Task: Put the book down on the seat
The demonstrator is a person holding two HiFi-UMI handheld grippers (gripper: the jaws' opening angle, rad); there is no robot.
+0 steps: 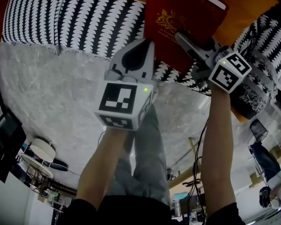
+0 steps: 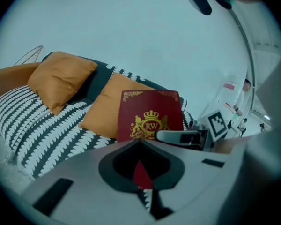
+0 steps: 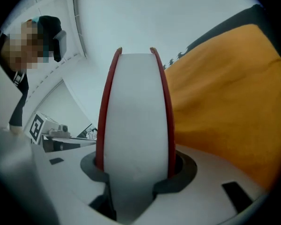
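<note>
**Red book held by the couch**

The red book point(image 1: 180, 11) is hard and flat, with a gold crown on the front and white pages. The right gripper point(image 1: 180, 35) pinches it upright above the leafy black-and-white seat point(image 1: 61, 18), in front of a soft orange cushion point(image 2: 103, 109). The left gripper point(image 1: 147, 45) has its jaws pressed together, holding nothing. Both arms reach straight out.
</note>
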